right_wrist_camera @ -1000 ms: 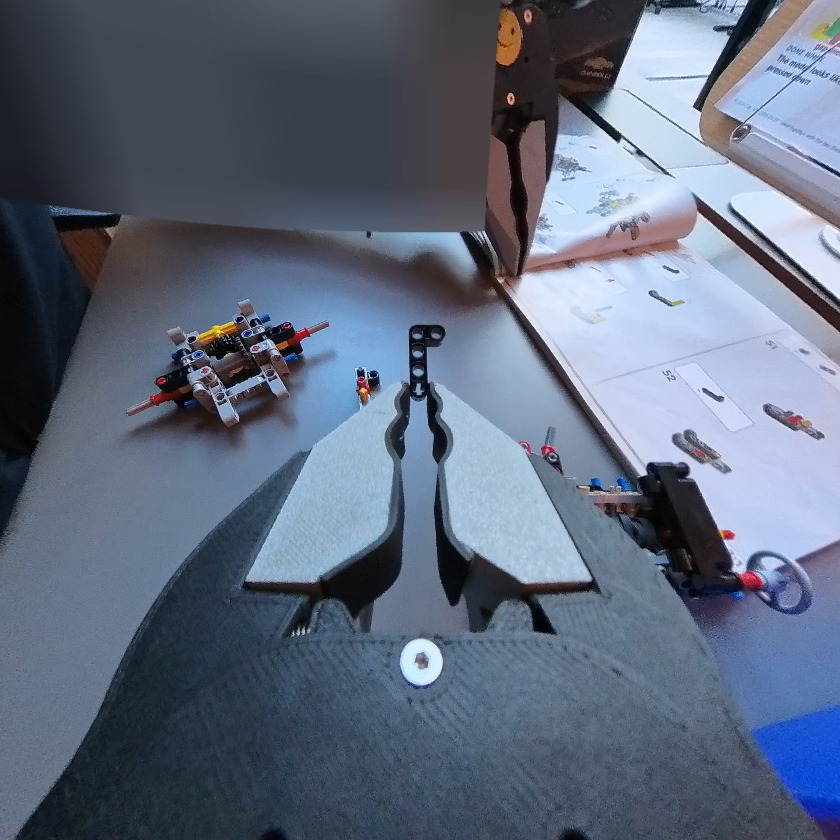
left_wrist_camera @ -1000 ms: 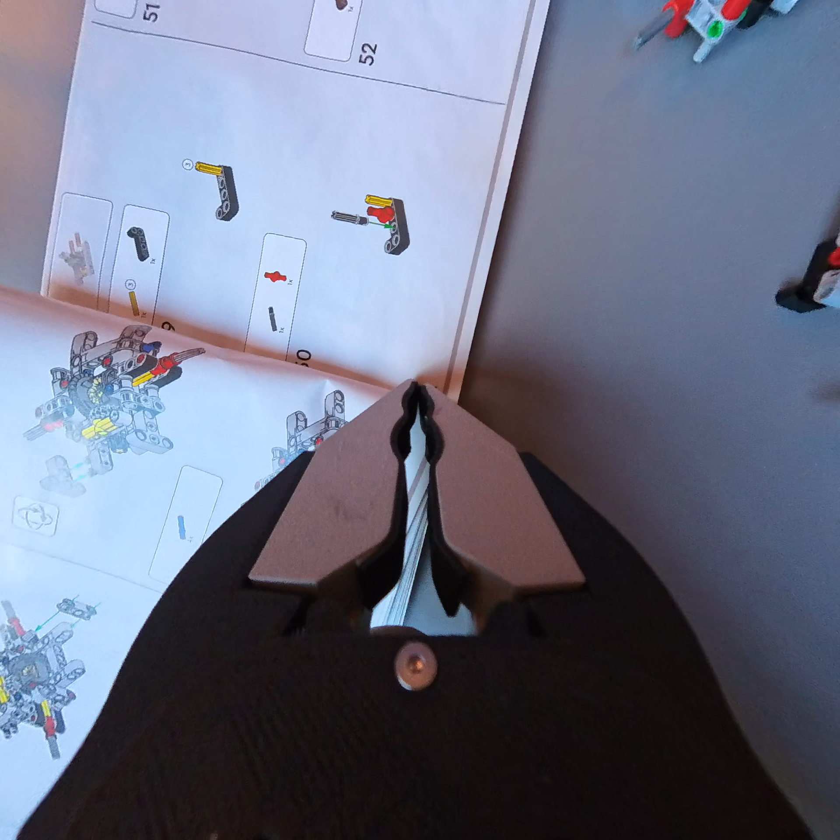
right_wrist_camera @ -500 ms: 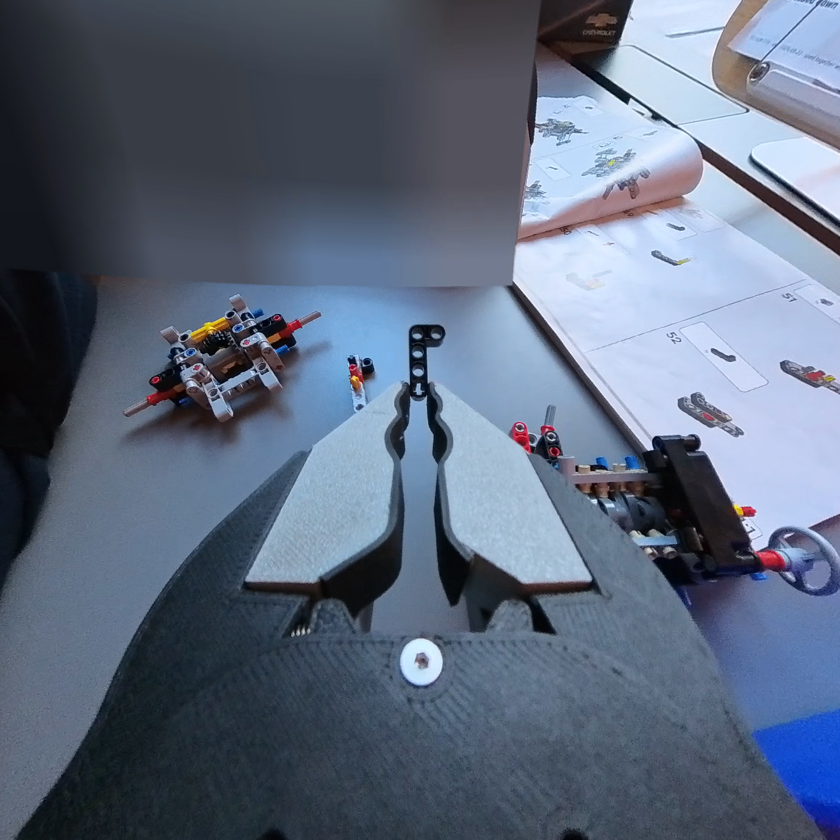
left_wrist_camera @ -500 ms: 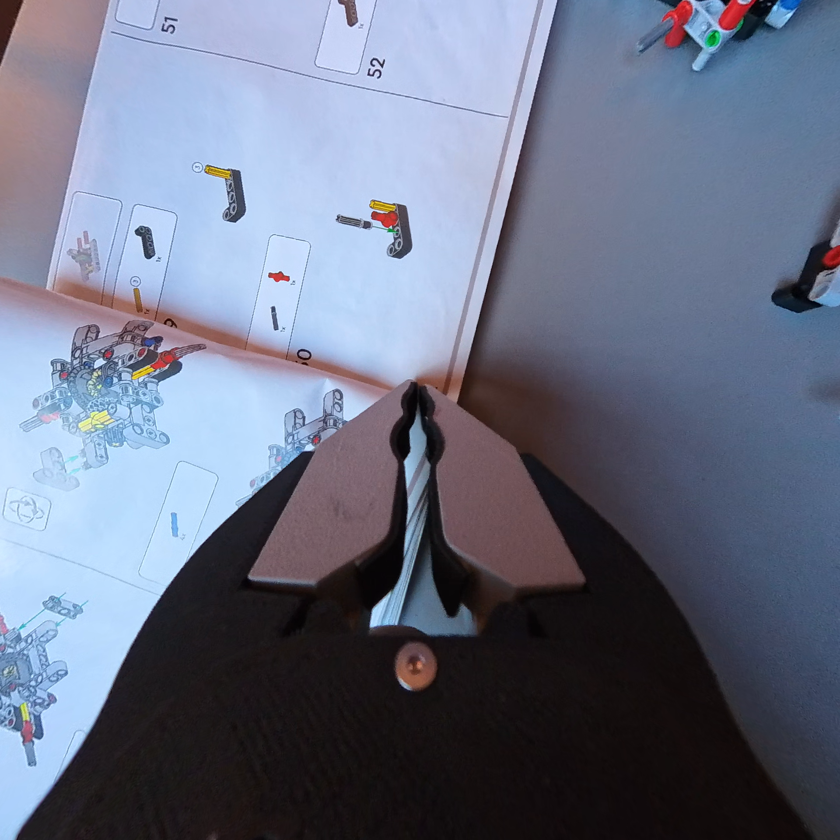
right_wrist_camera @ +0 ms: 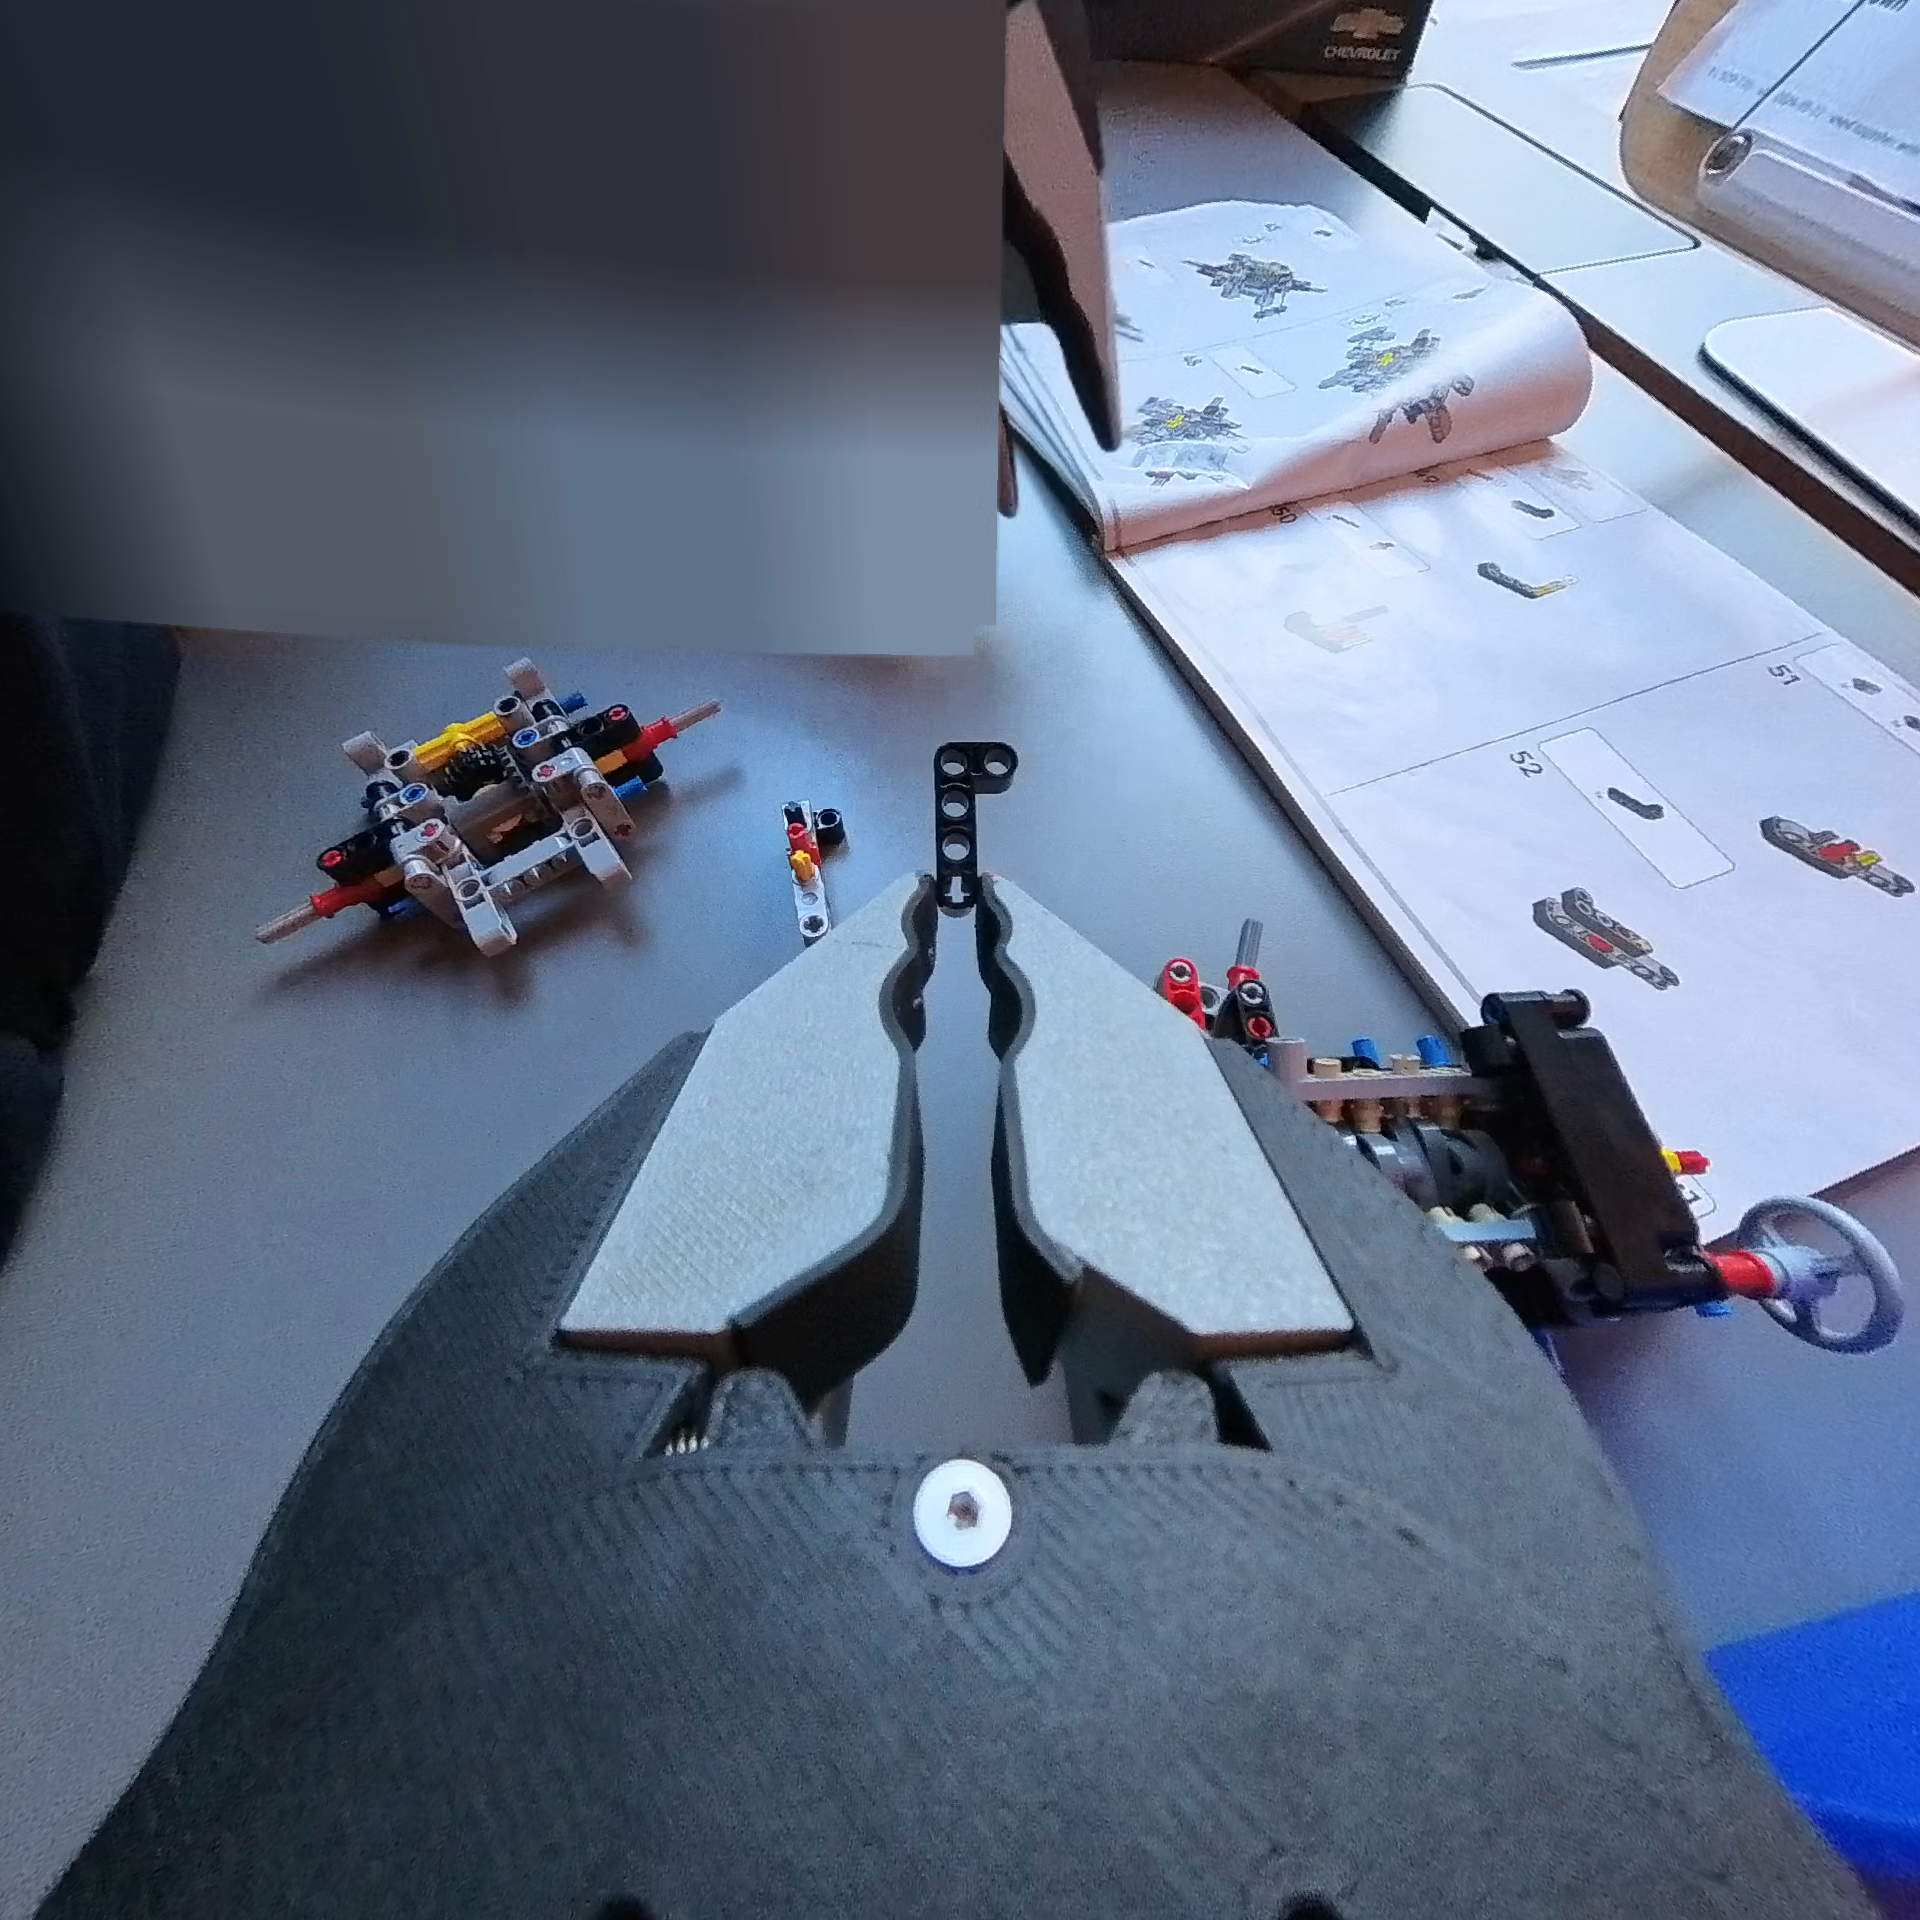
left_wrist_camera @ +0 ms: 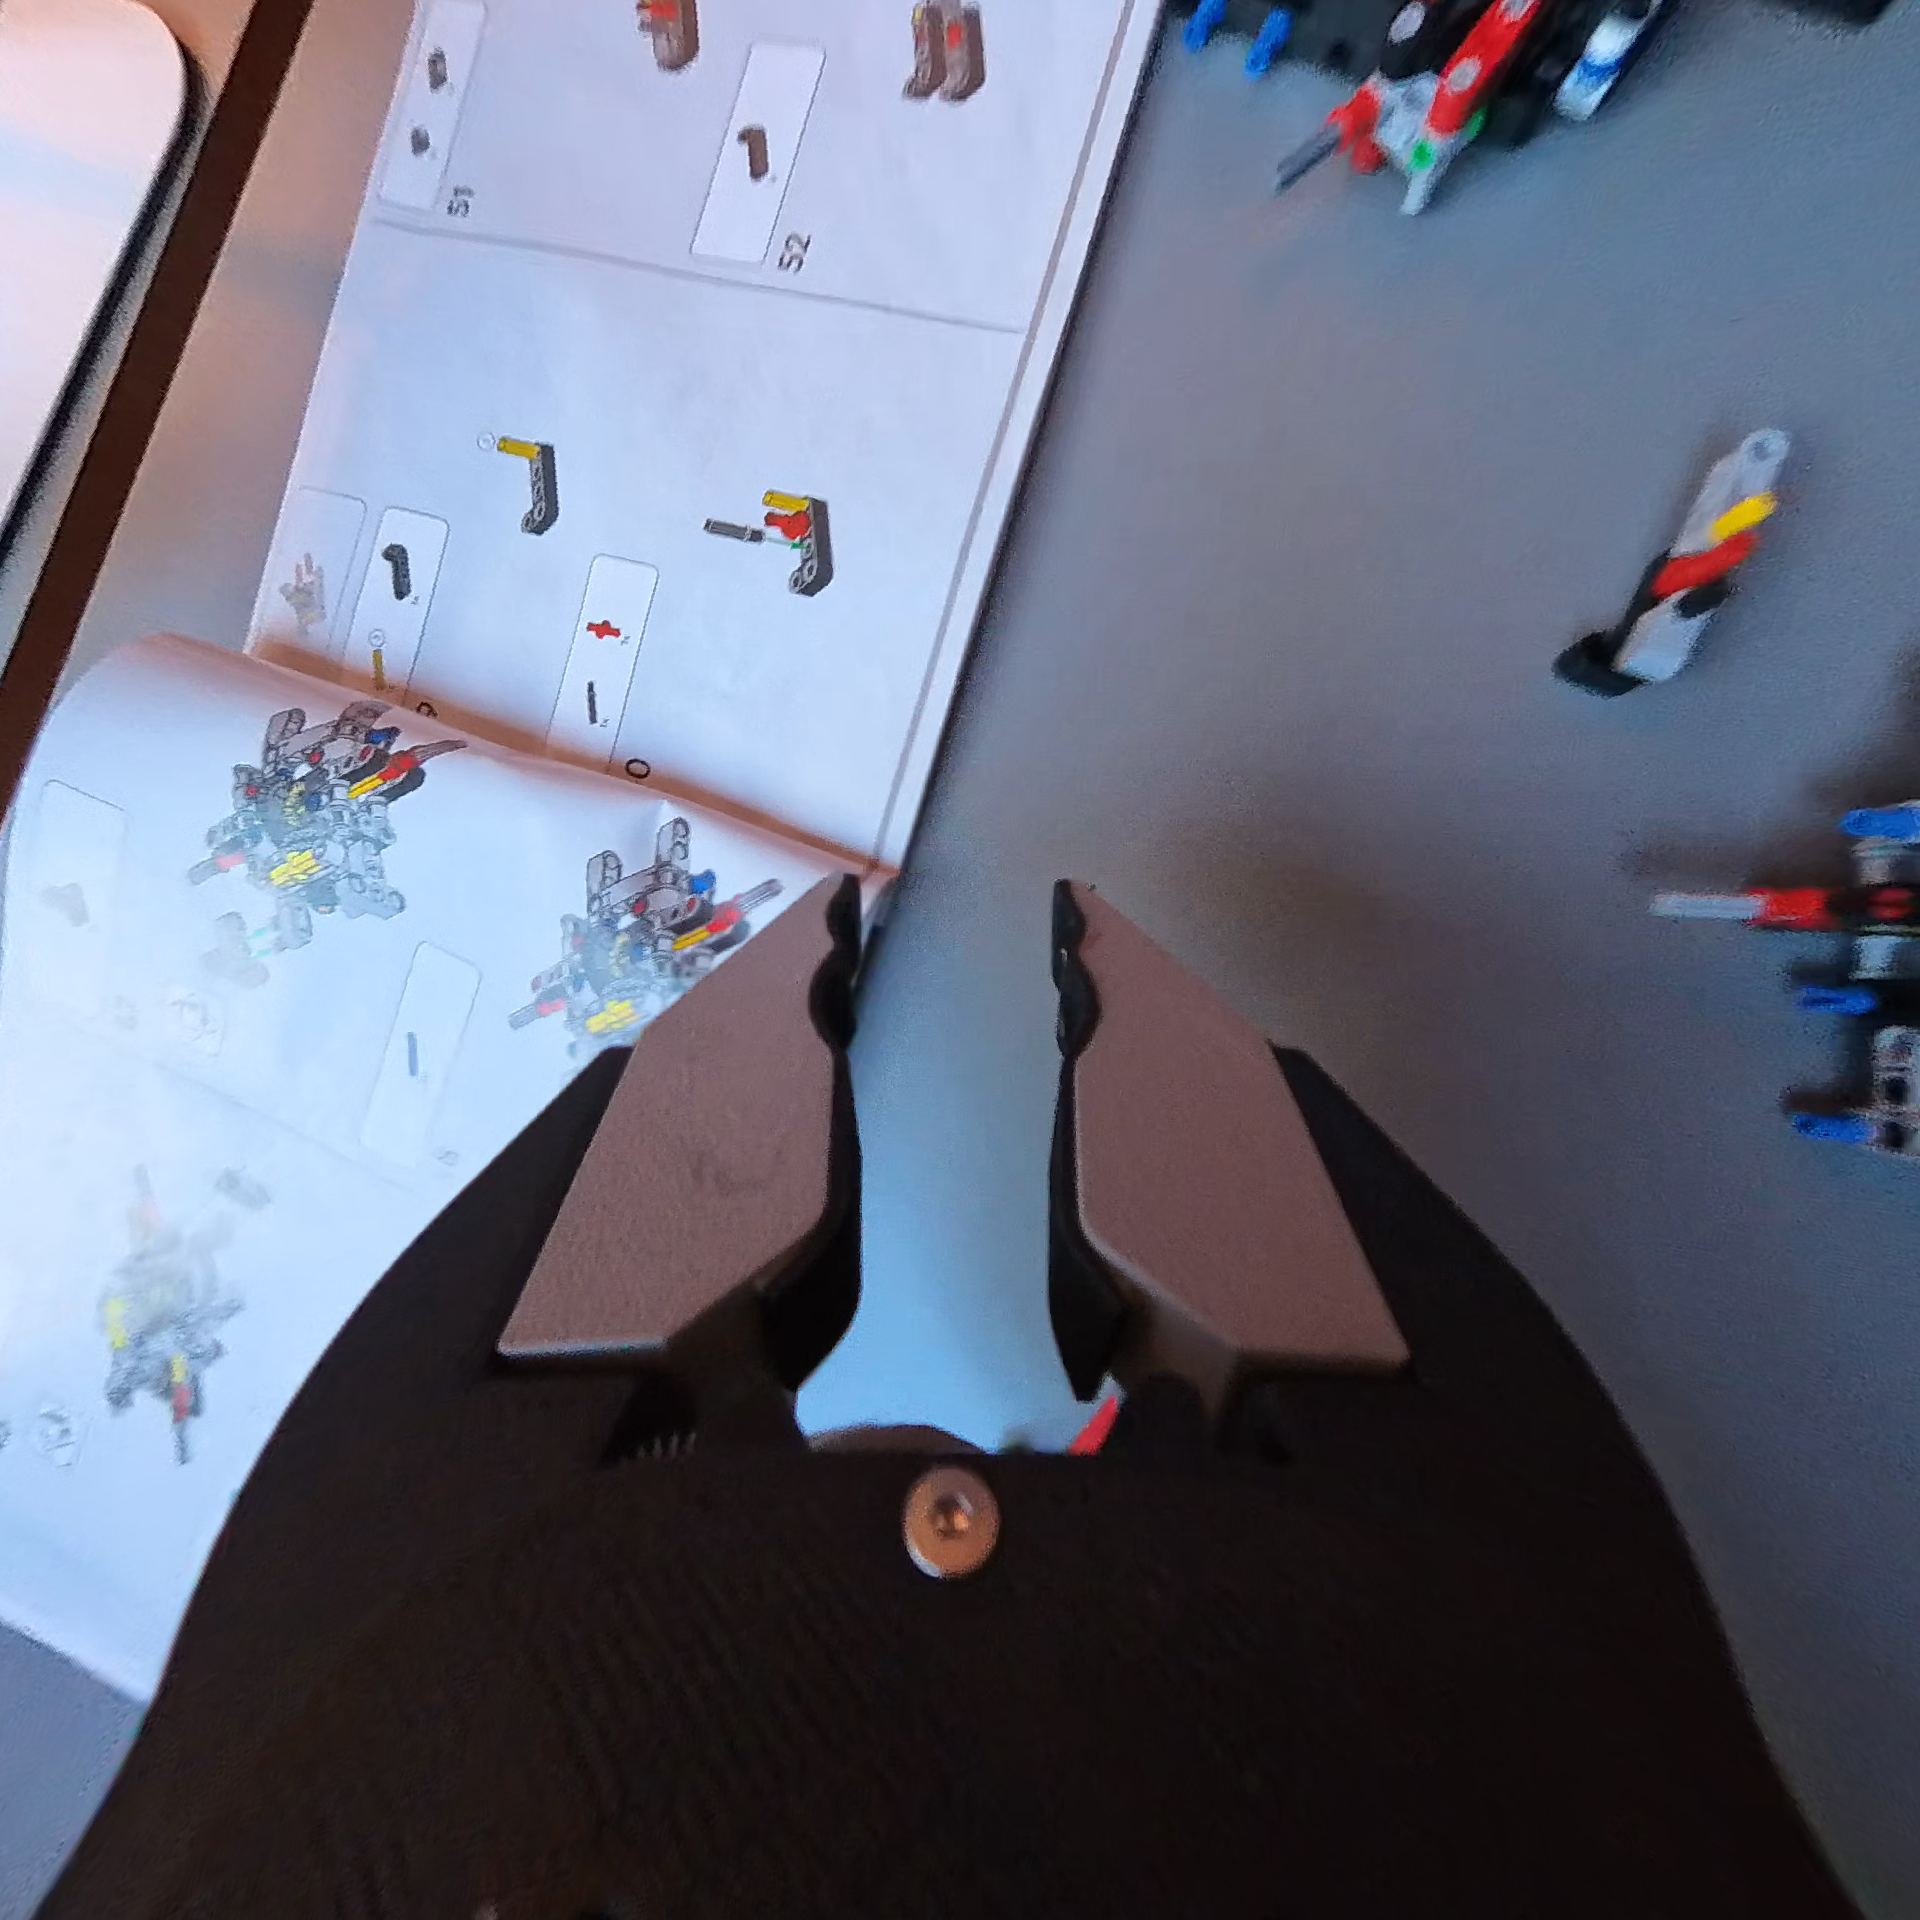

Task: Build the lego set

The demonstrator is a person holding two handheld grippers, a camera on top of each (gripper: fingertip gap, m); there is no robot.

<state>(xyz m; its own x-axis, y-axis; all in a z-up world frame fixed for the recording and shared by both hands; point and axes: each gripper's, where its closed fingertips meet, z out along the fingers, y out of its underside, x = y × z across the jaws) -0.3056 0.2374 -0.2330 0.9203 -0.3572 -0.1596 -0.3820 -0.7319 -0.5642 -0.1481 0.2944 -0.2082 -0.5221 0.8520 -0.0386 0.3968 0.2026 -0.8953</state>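
My right gripper [right_wrist_camera: 957, 885] is shut on a black L-shaped beam [right_wrist_camera: 966, 805] with round holes, pinching its lower end so it stands upright above the dark table [right_wrist_camera: 260, 1195]. My left gripper [left_wrist_camera: 954, 904] is open and empty, just above the table beside the corner of the open instruction booklet [left_wrist_camera: 665, 395]; its left fingertip [left_wrist_camera: 840, 914] sits at the edge of the curled pages [left_wrist_camera: 343, 935]. The left gripper also shows in the right wrist view [right_wrist_camera: 1081, 312], over the booklet's curled pages [right_wrist_camera: 1351, 374].
A grey, black and yellow assembly [right_wrist_camera: 488, 821] lies left of the beam, and a small white beam with red and yellow pins [right_wrist_camera: 805, 873] lies beside it. A larger black assembly with a grey steering wheel [right_wrist_camera: 1579, 1153] sits at the right on the booklet's edge. More parts [left_wrist_camera: 1455, 94] [left_wrist_camera: 1694, 561] [left_wrist_camera: 1860, 987] lie right of the left gripper. Spacing between my two grippers at the tips: around 20 cm.
My left gripper was shut on the booklet's page edges; it has opened, let them go and drawn back. The right gripper keeps its hold on the black beam.
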